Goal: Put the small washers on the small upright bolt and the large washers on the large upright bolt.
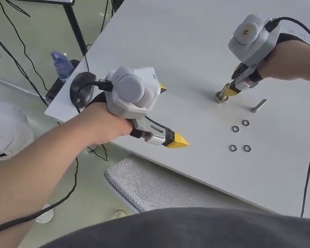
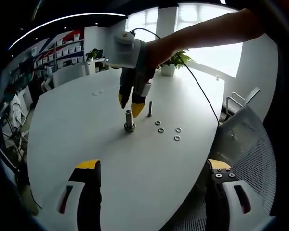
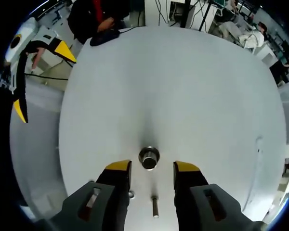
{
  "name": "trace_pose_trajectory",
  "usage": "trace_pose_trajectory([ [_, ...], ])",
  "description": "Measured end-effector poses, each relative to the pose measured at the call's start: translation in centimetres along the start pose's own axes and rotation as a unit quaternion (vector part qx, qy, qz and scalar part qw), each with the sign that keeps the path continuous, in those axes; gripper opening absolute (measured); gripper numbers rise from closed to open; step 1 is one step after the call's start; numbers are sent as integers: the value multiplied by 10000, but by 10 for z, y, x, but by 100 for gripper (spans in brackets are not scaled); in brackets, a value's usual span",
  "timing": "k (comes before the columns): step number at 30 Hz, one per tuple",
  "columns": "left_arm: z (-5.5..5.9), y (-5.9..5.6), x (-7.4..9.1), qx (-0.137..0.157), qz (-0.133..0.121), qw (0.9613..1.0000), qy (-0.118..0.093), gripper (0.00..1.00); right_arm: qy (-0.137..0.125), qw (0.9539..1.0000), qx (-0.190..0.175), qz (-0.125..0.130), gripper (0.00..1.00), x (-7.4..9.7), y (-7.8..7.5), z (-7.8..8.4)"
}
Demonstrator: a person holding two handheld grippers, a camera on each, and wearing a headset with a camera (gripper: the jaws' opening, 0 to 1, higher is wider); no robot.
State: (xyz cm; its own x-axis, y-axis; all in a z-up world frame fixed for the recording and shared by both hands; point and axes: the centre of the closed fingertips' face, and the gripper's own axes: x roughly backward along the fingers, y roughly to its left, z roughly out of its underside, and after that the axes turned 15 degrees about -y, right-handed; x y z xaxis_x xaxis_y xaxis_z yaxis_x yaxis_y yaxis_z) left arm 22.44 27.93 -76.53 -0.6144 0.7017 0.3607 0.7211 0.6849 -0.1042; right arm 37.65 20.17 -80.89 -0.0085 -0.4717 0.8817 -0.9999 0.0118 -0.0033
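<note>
1. The step in hand seems to be the stretch between picks. The right gripper (image 3: pixel 152 166) hovers straight over the large bolt (image 3: pixel 149 158), with its jaws apart on either side of the bolt's top and nothing between them.
2. The next move probably calls for swinging that gripper toward the table's (image 1: pixel 160 46) near edge and pinching one ring by its rim. It must then be lifted level enough to thread over a bolt.
3. The left gripper (image 2: pixel 153 166) hangs idle above the table's near edge, with its jaws spread wide and empty.
4. There are four washers (image 1: pixel 235 128), all loose on the table between the bolts and the near edge. Two lie nearer the bolts and two nearer the edge. I cannot tell small from large.
5. There are two bolts. The large bolt stands upright, and the small bolt (image 1: pixel 258 106) is just beside it. The small bolt looks upright, though I cannot be sure.
</note>
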Motion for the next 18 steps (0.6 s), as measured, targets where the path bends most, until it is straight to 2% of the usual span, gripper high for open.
trace_pose_trajectory([
  [7,2,-1,-1,61,-54,10000,-5,90,-65,9999,51,104,35,11,-1,3],
  [13,-2,-1,1,65,-124,9999,-79,90,-120,9998,-5,175,35,19,0,12],
  [18,0,-2,2,16,-130,9999,-33,90,-162,9996,-75,204,35,26,4,23],
])
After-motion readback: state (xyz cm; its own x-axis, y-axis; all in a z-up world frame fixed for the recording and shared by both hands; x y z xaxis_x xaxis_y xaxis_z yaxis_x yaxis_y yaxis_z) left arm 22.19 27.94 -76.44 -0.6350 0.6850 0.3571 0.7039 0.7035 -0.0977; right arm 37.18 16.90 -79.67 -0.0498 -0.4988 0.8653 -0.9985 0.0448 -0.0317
